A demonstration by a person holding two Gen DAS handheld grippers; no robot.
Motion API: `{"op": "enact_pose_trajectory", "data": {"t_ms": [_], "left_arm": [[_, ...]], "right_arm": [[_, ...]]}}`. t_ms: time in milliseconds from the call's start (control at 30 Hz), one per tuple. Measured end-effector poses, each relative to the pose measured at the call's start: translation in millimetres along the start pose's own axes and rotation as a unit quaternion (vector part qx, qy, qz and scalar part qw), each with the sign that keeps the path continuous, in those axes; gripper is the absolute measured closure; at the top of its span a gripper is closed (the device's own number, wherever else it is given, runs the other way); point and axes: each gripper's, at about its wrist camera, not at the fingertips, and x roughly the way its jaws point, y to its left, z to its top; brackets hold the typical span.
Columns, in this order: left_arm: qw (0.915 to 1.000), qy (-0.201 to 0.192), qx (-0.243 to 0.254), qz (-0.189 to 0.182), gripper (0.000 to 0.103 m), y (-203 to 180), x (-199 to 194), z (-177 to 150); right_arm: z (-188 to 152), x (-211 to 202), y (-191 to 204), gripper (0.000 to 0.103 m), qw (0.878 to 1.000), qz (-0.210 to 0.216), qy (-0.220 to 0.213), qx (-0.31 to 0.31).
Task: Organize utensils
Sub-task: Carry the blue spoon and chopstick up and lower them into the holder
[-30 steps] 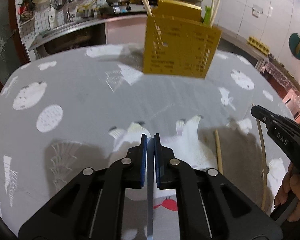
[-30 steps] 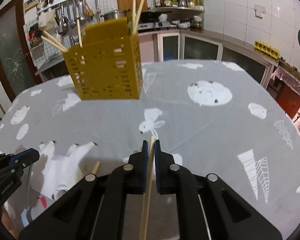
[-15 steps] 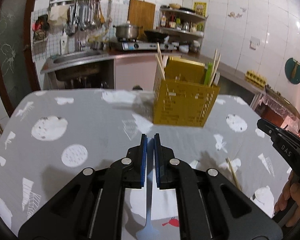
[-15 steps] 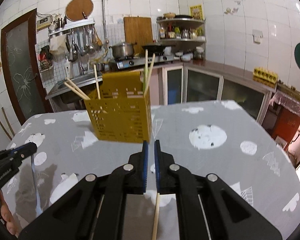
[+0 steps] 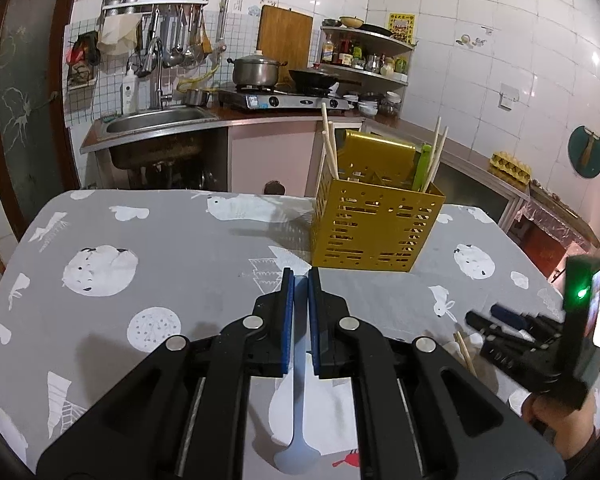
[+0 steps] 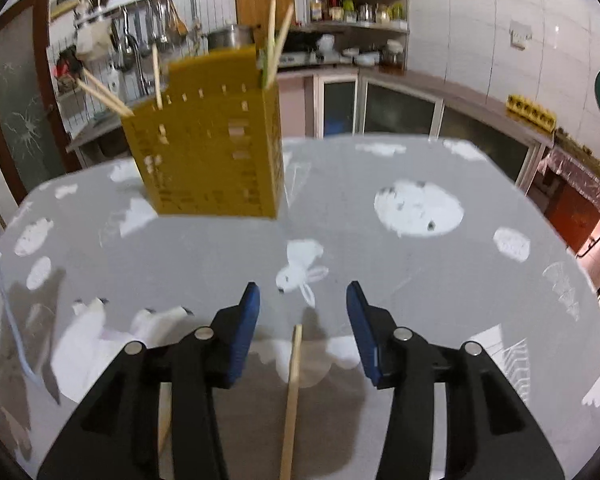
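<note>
Since half a second ago the right gripper [image 6: 303, 300] has spread its jaws, leaving the chopstick [image 6: 291, 392] on the table [image 6: 440, 280], while the left gripper [image 5: 299, 288], jaws pinching the pale blue spoon [image 5: 299, 420], next needs carrying to the yellow holder [image 5: 374, 228] at one o'clock.

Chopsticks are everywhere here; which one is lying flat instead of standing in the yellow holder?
The chopstick on the table between the open right gripper fingers; the rest stand in the yellow holder.

Behind the table I see a steel sink [image 5: 156, 120], a pot [image 5: 256, 70] on the gas stove [image 5: 276, 100], a wooden cutting board [image 5: 285, 42] against the white tiles, and a corner shelf [image 5: 366, 56] with bottles.
</note>
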Motion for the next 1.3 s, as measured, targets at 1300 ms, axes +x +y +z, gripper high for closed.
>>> {"op": "enact_pose_trajectory", "data": {"t_ms": [1300], "left_arm": [[0.9980,-0.058,0.013,-0.021,0.097,-9.1,-13.8,23.8]], "right_arm": [[55.3,-109.7,-1.4,0.098,0.963,0.049,-0.264,0.028]]}}
